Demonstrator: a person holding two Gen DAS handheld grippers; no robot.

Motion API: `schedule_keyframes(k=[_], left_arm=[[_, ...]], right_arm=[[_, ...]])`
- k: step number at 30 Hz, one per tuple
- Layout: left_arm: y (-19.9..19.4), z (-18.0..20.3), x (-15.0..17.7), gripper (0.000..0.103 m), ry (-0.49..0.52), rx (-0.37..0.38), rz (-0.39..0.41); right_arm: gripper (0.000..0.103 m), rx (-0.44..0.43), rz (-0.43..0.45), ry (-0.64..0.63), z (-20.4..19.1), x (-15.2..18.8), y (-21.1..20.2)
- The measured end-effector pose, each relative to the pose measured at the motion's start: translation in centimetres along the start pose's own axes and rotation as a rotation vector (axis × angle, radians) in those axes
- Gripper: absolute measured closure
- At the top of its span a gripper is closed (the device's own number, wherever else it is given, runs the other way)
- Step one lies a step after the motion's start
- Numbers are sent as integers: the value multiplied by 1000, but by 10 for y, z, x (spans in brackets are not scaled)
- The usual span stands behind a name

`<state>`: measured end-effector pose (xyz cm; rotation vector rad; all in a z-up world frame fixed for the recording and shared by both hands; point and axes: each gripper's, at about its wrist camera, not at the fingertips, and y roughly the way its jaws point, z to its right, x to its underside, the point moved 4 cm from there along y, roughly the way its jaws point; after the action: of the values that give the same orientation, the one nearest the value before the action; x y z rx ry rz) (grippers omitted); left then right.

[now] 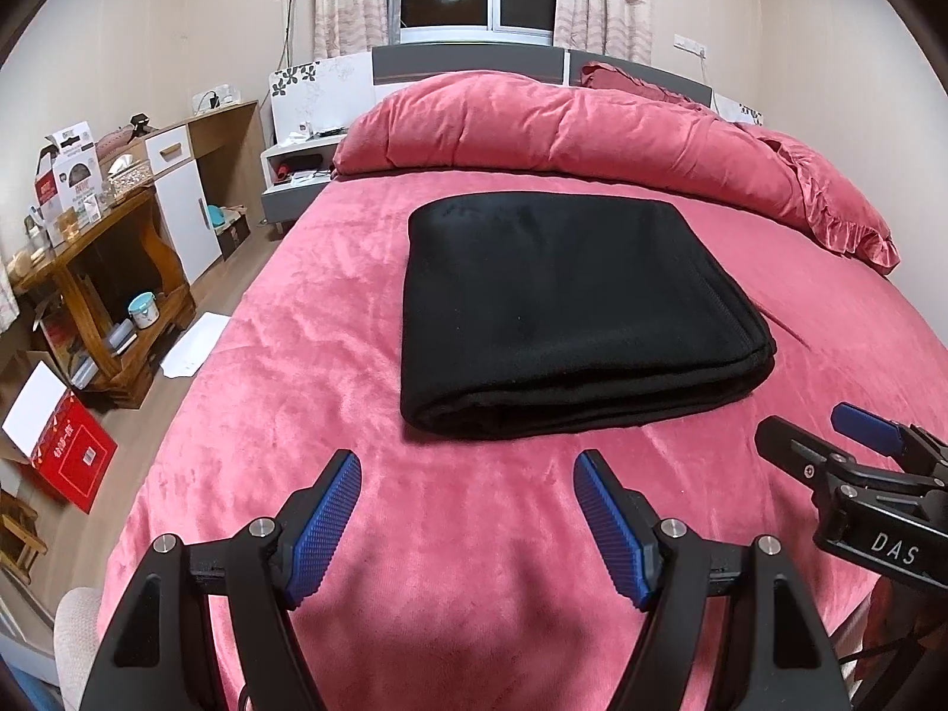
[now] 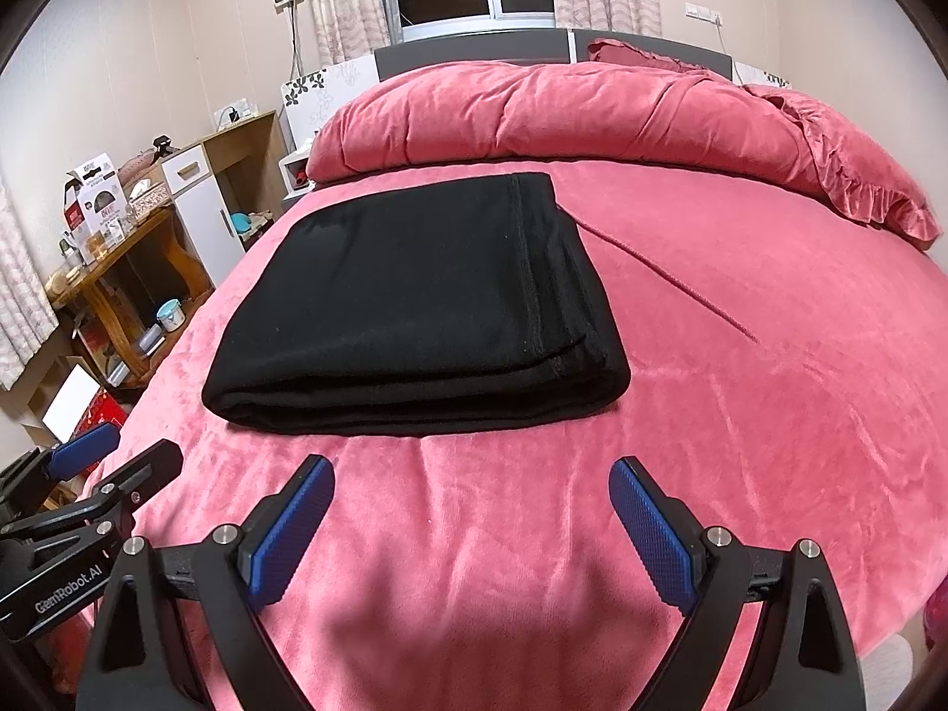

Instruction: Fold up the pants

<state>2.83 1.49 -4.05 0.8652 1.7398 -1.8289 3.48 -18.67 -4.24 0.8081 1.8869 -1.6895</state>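
Black pants (image 1: 563, 308) lie folded into a thick, neat rectangle in the middle of the pink bed (image 1: 450, 521). In the right wrist view the pants (image 2: 415, 302) sit left of centre, with stacked layers showing along the near edge. My left gripper (image 1: 468, 462) hovers open above the sheet, a short way in front of the pants' near edge, with nothing between its blue pads. My right gripper (image 2: 471, 468) is open too, equally close to that edge and empty. Each gripper shows at the other view's edge: the right gripper (image 1: 829, 432) and the left gripper (image 2: 124, 444).
A rolled pink duvet (image 1: 569, 124) and a frilled pillow (image 1: 829, 201) lie across the head of the bed. Left of the bed stand a wooden table (image 1: 89, 249) with boxes, a white cabinet (image 1: 189, 207), a nightstand (image 1: 296, 172) and a red carton (image 1: 71, 462) on the floor.
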Motion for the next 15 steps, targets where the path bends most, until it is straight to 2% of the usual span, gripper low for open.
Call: schedule_keyframes(k=[15], left_arm=[[5,0,3,27,-1,5,-23]], right_arm=[[9,-3,-15,6,0,2,3]])
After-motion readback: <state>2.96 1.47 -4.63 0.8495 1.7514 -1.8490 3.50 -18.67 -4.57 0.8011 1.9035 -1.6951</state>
